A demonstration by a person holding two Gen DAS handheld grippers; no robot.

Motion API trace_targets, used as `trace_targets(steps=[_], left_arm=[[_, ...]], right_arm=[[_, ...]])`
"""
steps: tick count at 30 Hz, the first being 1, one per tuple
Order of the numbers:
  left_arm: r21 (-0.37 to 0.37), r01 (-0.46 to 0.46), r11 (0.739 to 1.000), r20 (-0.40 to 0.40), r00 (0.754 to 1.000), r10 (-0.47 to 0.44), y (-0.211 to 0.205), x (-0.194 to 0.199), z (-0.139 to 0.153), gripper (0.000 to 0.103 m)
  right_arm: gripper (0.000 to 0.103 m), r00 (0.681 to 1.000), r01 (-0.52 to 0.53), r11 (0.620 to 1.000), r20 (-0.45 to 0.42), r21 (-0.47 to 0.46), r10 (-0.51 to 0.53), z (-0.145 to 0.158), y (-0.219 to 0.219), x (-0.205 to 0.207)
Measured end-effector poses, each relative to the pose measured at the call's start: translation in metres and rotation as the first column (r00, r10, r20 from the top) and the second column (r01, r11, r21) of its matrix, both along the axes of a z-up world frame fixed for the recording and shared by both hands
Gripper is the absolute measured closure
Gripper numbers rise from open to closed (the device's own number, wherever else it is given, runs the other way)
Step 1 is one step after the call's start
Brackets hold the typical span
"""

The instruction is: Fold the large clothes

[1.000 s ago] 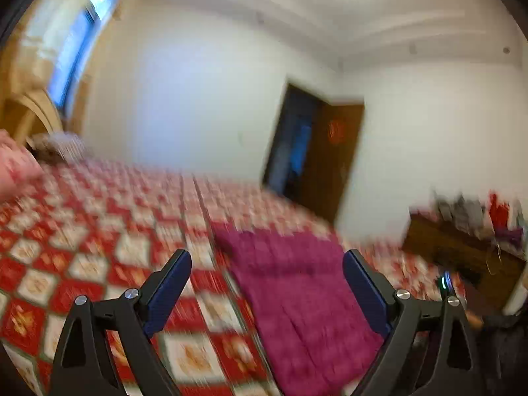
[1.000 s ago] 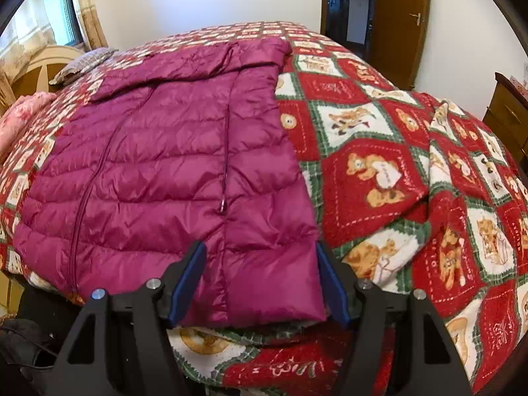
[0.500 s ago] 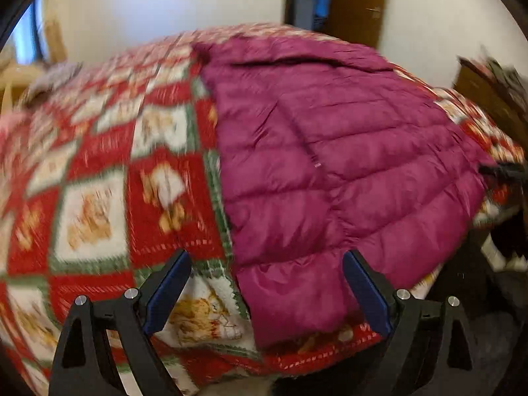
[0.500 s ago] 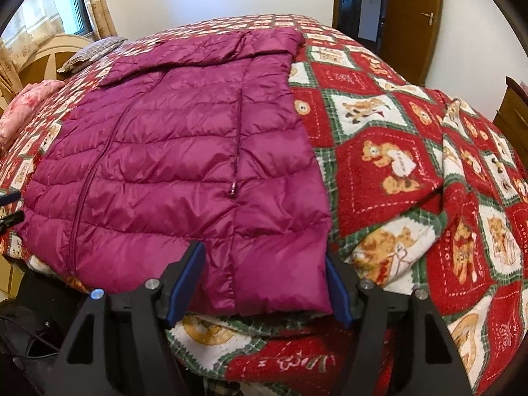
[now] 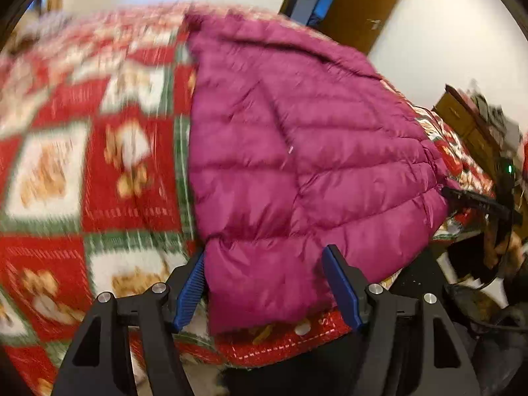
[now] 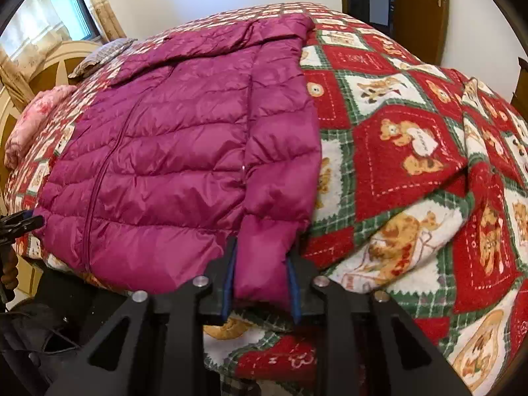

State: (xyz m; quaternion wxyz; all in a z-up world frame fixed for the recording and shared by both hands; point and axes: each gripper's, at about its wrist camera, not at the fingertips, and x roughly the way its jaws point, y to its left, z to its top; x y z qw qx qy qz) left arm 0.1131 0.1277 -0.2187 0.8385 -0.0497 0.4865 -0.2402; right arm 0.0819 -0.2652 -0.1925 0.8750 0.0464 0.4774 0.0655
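Jacket (image 6: pixel 184 151): magenta, quilted, spread flat on the bed, hem at the near edge and collar toward the far side; zip runs hem to collar.
Quilt (image 6: pixel 406 151): red, green and white bear squares, covers the bed under the jacket and hangs over the near edge.
Left gripper (image 5: pixel 267 283): at the jacket's hem corner on the near edge; jaws have just been closing, hem cloth between them; the left blue pad touches the cloth, the right one sits against the hem's fold. Whether it is pinched yet I cannot tell.
Right gripper (image 6: pixel 260 283): at the other hem corner; jaws have just been closing and now stand narrow, both pads pressed on a bunched flap of hem.
Pillow (image 6: pixel 36 122): pink, at the bed's left end by the headboard (image 6: pixel 49 66).
Door (image 6: pixel 419 10): brown, beyond the far edge.
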Motion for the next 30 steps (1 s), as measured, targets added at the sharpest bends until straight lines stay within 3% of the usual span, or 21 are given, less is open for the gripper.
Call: trace_targets(steps=[1,4,5,6,7,8,13,17,30], left_arm=[[-0.018,-0.010,1.000,-0.003,1.000,0.010,0.002,0.000,-0.001,0.033],[0.002,0.010,1.000,0.013,1.000,-0.010,-0.001,-0.003,0.002,0.033],[0.004,0.018,1.000,0.020,1.000,-0.018,-0.002,-0.004,0.002,0.033],[-0.002,0.024,1.000,0.022,0.999,-0.024,-0.004,-0.004,0.001,0.033],[-0.015,0.030,0.999,0.027,0.999,-0.030,-0.005,-0.006,0.002,0.044],[-0.022,0.033,0.999,0.027,0.999,-0.032,-0.006,-0.006,0.003,0.076],[-0.081,0.020,0.997,0.003,1.000,-0.019,-0.004,-0.002,0.007,0.093],[-0.153,0.035,0.988,0.048,0.998,-0.028,0.000,-0.005,0.028,0.096],[-0.238,0.164,0.957,0.213,0.970,-0.114,0.013,-0.052,0.091,0.097]], right_arm=[[0.058,1.000,-0.009,1.000,-0.001,-0.001,0.009,0.000,0.002,0.000],[0.050,0.999,-0.038,0.999,0.002,-0.018,0.038,-0.002,0.012,-0.002],[0.051,0.999,-0.037,0.999,-0.001,-0.032,0.037,-0.005,0.014,-0.001],[0.066,0.999,-0.036,0.999,-0.004,-0.037,0.036,-0.007,0.015,-0.001],[0.082,1.000,-0.028,0.998,-0.004,-0.048,0.028,-0.008,0.013,-0.001],[0.083,1.000,-0.023,0.999,-0.006,-0.044,0.023,-0.009,0.011,-0.002],[0.091,1.000,-0.004,0.998,0.023,0.062,0.003,0.004,-0.002,-0.004],[0.092,0.997,-0.022,0.992,0.080,0.125,0.012,0.025,-0.002,-0.009],[0.093,0.981,-0.076,0.975,0.192,0.208,0.036,0.073,-0.009,-0.050]])
